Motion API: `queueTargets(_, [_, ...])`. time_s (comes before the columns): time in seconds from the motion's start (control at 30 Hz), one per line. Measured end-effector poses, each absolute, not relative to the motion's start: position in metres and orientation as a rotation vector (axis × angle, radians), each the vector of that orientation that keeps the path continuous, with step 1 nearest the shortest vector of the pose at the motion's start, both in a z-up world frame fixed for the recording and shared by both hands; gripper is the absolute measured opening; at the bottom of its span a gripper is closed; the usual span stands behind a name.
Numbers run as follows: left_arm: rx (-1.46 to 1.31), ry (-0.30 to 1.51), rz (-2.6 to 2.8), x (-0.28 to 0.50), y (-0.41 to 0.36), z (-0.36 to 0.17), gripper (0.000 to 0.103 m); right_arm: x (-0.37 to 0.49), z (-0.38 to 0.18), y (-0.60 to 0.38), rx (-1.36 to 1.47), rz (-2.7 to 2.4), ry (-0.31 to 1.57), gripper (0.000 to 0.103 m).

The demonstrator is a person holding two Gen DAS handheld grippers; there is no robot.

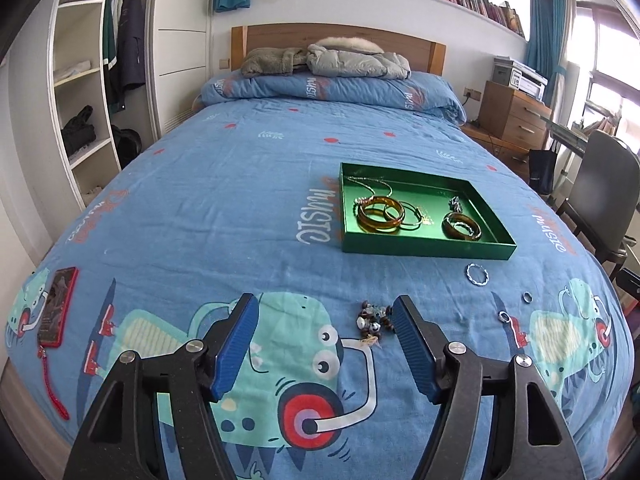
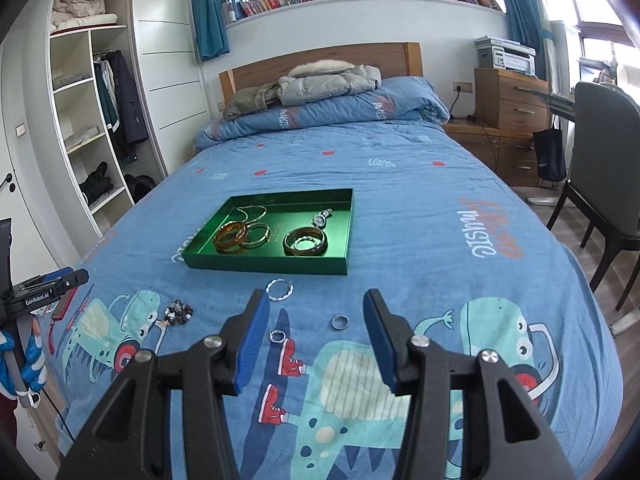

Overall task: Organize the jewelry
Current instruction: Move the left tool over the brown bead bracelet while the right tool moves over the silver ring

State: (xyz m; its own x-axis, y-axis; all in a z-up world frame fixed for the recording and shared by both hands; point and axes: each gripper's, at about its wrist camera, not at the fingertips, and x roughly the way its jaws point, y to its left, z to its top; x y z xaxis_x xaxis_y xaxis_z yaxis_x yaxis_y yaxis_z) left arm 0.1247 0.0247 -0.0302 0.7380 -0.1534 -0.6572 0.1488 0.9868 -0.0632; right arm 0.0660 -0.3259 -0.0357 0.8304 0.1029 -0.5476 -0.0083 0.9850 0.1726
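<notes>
**Operator:** Two grippers, both with nothing in them. I see my left gripper with its blue-padded fingers spread wide above the bed, and my right gripper spread the same way.

**Observer:** What lies nearest to you?

**Operator:** Just beyond the left fingers, a beaded bracelet sits bunched on the blue quilt, touching the inner edge of the right-hand pad in that view. From the right wrist I see it off to the left, beside the cartoon dinosaur print.

**Observer:** And between the right fingers?

**Operator:** Two small rings on the quilt: a silver ring near the left pad and a dark ring nearer the middle. A little farther on, just past the left fingertip, lies a twisted silver bangle.

**Observer:** Where is the tray?

**Operator:** Beyond the bangle, mid-bed: a green tray, flat on the quilt. Inside it I make out two amber bangles overlapping at the left, a thin gold bangle against them, a chain necklace behind, a dark brown bangle at the right and a wristwatch toward the far right corner.

**Observer:** Anything else?

**Operator:** A red phone at the quilt's left edge, well apart from the jewelry. Farther back, jackets are heaped against the wooden headboard.
</notes>
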Motion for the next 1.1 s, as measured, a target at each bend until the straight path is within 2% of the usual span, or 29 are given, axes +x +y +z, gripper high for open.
queueTargets(0.27, [0.026, 0.786, -0.199, 0.140, -0.004, -0.088, 0.072, 0.098, -0.100, -0.316, 0.190, 0.136, 0.685, 0.047])
queueTargets(0.53, [0.036, 0.829, -0.233, 0.162, -0.020, -0.112, 0.076, 0.133, -0.152, -0.277, 0.147, 0.223, 0.788, 0.047])
queueTargets(0.93, [0.051, 0.911, -0.214, 0.193, -0.036, -0.146, 0.076, 0.160, -0.172, -0.261, 0.098, 0.237, 0.817, 0.046])
queueTargets(1.1, [0.042, 0.909, -0.207, 0.196, -0.036, -0.147, 0.076, 0.164, -0.173, -0.258, 0.088, 0.239, 0.814, 0.038])
